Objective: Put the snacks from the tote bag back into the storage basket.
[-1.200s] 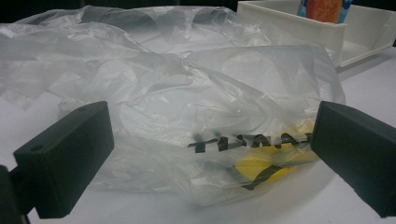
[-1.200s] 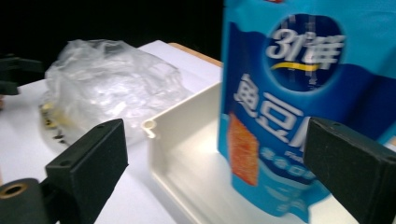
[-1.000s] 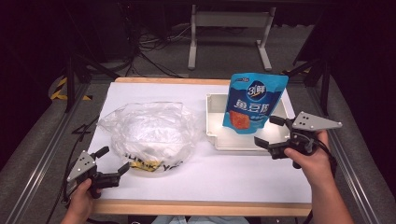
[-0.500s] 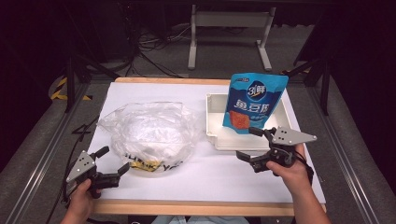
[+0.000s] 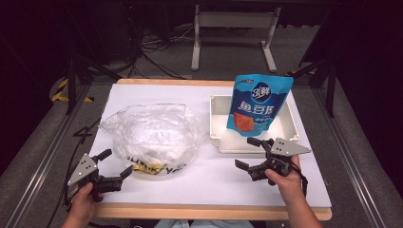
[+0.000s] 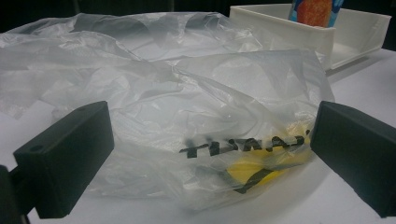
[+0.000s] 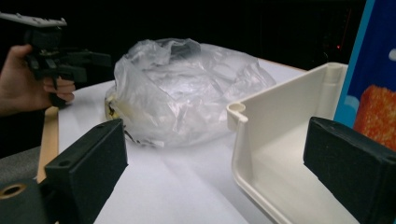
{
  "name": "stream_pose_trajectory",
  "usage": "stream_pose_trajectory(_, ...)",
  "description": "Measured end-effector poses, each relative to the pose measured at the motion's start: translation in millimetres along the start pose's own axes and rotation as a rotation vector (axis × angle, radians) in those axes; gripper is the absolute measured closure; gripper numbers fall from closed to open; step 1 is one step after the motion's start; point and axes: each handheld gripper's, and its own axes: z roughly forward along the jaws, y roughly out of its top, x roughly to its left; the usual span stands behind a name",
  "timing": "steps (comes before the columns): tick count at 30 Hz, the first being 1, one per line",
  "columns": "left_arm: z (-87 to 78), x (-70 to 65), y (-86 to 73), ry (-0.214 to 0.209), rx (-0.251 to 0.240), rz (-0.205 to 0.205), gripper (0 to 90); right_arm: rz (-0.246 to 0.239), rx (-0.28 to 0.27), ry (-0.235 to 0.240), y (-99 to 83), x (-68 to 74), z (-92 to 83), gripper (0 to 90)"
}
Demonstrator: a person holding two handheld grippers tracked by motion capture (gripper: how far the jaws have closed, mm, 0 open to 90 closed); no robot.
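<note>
Plastic bag [image 5: 152, 137] left on table [image 5: 209, 190]; tray [image 5: 290, 130] right of it, apart. Snack pouch [image 5: 259, 102] upright in tray. Left gripper [image 5: 116, 164] before bag; right gripper [image 5: 247, 152] before tray's near wall.

Bare table [image 5: 214, 178] lies between plastic bag [image 5: 152, 135] and tray [image 5: 216, 142].

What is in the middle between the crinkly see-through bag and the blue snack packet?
The near-left wall of the white tray lies between the clear plastic bag and the blue snack packet, which stands inside that tray. The high view shows it best.
</note>
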Motion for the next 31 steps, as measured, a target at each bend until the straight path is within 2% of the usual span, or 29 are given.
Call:
stream_pose_trajectory(2,-0.3,0.4,0.3,-0.001,-0.002,0.001,0.1,-0.014,0.015,-0.028,-6.4,0.0,4.2,6.3)
stream_pose_trajectory(6,-0.5,0.2,0.4,-0.004,-0.007,0.000,0.1,-0.003,0.016,-0.072,-17.3,-2.3,11.2,5.7)
stream_pose_trajectory(7,-0.5,0.0,0.5,-0.004,-0.008,0.000,0.1,0.005,0.039,-0.095,-19.3,-2.9,13.4,5.7)
stream_pose_trajectory(9,-0.6,0.0,0.6,-0.005,-0.008,0.002,0.2,-0.001,0.045,-0.140,-26.3,-4.2,17.8,6.6)
stream_pose_trajectory(11,-0.9,0.0,0.9,-0.005,-0.009,0.002,0.1,-0.011,0.063,-0.140,-31.4,-4.1,19.9,6.7)
stream_pose_trajectory(13,-0.3,0.4,0.7,-0.006,-0.020,0.003,0.2,-0.018,0.059,-0.146,-34.0,-3.7,21.6,6.7)
stream_pose_trajectory(16,-0.9,0.8,1.1,-0.007,-0.004,0.004,0.2,-0.017,0.049,-0.161,-36.6,-3.9,23.1,7.0)
stream_pose_trajectory(19,-0.1,0.3,0.8,-0.009,-0.010,0.003,0.2,-0.019,0.062,-0.177,-40.4,-3.6,25.1,7.0)
stream_pose_trajectory(31,1.0,0.2,0.4,-0.010,-0.011,0.004,0.2,-0.014,0.068,-0.169,-42.8,-3.4,26.5,6.5)
